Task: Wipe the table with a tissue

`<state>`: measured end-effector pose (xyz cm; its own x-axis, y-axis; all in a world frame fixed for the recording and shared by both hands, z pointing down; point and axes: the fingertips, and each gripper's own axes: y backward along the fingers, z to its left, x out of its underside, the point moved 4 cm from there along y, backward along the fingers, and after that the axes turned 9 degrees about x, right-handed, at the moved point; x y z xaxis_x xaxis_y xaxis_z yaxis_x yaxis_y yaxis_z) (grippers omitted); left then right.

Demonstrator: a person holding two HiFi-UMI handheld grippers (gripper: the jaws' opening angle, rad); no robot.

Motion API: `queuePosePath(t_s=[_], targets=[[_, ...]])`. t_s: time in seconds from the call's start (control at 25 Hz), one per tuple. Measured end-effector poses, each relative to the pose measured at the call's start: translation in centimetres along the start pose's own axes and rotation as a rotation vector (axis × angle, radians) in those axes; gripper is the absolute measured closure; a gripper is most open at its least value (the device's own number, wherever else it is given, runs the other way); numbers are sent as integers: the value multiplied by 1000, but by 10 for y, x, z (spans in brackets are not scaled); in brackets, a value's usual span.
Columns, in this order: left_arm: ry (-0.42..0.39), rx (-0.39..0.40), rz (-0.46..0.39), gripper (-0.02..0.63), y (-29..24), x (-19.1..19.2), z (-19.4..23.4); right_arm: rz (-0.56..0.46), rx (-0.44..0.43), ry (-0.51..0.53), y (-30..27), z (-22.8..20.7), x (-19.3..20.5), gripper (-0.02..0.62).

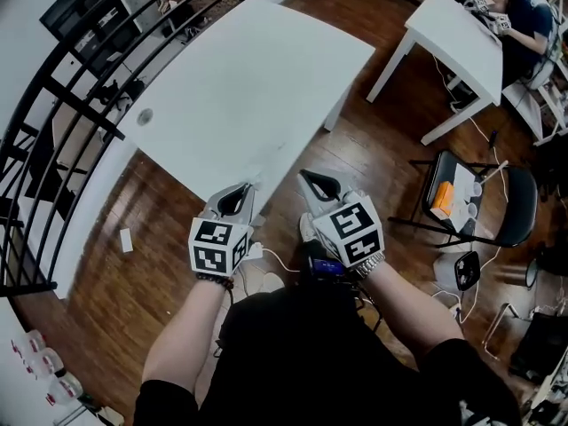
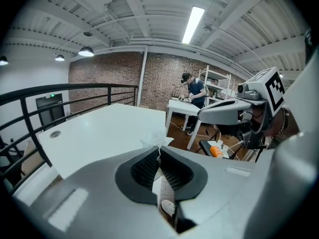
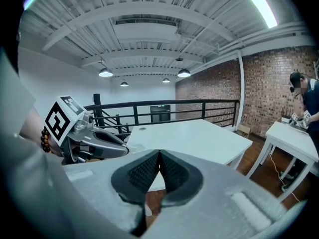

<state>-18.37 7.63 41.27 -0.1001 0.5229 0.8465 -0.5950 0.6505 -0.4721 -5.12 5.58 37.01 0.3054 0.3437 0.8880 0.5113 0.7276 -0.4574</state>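
The white table [image 1: 257, 78] stands in front of me, its near edge right at both grippers. My left gripper [image 1: 245, 190] is shut on a white tissue [image 2: 158, 140]; a crumpled tuft pokes out past the jaw tips, just before the table's [image 2: 99, 131] near corner. My right gripper [image 1: 308, 179] hovers over the floor beside that corner, shut with nothing visible between its jaws. In the right gripper view the jaws [image 3: 159, 154] meet tip to tip, with the table [image 3: 199, 136] beyond and the left gripper [image 3: 97, 137] at the left.
A black railing [image 1: 53, 105] runs along the table's left side. A second white table [image 1: 461, 43] with a person [image 1: 528, 16] at it stands at the far right. A black chair [image 1: 479, 202] holding an orange item is on the wooden floor nearby. Cables trail across the floor.
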Motion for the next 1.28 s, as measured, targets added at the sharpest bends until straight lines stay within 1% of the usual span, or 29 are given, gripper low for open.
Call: queuePosePath(t_s=[0.48, 0.64, 0.92, 1.28], targets=[[119, -58, 66, 586, -54, 12, 39, 98, -80, -14, -58, -34, 28, 604], [148, -80, 93, 586, -67, 19, 48, 110, -116, -24, -71, -39, 32, 604], [189, -105, 137, 586, -88, 30, 57, 137, -151, -29, -90, -52, 42, 604], [212, -120, 171, 586, -107, 33, 62, 159, -183, -37, -104, -61, 47, 604]])
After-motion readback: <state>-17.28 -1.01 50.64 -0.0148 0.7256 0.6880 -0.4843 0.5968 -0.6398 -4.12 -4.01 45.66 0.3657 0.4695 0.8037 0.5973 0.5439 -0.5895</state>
